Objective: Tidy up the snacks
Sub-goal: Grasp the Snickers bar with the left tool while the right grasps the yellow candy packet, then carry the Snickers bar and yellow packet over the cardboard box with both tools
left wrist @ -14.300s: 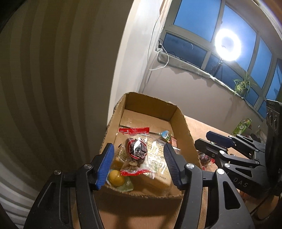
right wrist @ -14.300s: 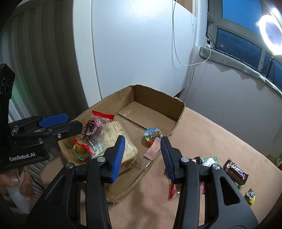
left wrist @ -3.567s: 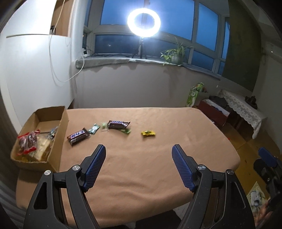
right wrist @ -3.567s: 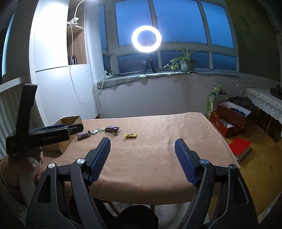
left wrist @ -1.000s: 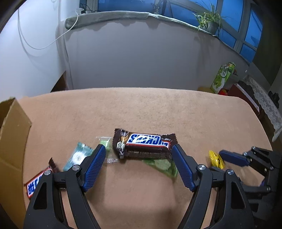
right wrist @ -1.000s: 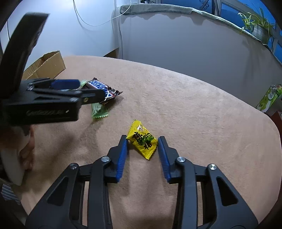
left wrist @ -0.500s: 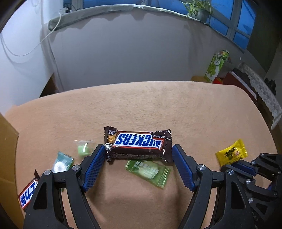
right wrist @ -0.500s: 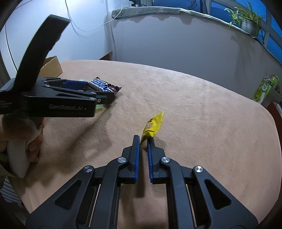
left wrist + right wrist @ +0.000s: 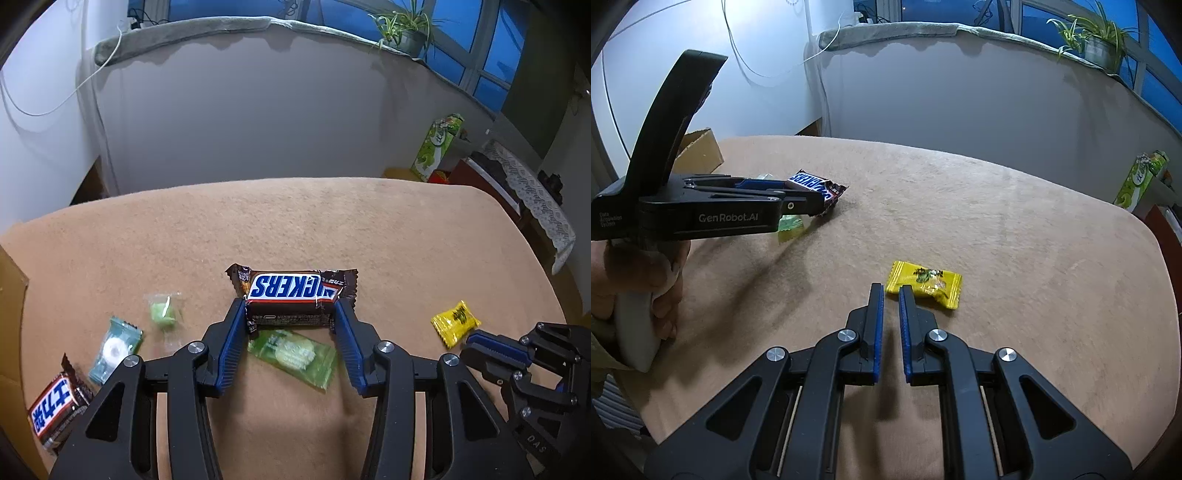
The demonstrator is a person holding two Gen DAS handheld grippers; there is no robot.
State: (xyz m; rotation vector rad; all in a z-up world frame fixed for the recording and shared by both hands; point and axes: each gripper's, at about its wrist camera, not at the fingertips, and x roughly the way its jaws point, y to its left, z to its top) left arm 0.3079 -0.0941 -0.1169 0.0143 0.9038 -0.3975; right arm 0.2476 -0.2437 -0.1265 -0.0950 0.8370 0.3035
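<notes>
While the left gripper [image 9: 291,317] has just been closing, its blue pads now squeeze the Snickers bar [image 9: 293,295] near the table's [image 9: 332,221] middle. The right gripper [image 9: 891,291] is closed tight, empty, touching the yellow candy [image 9: 925,282].

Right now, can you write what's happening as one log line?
left gripper: jaws just closing, pads on Snickers bar ends | right gripper: shut, pinching yellow candy wrapper edge
</notes>
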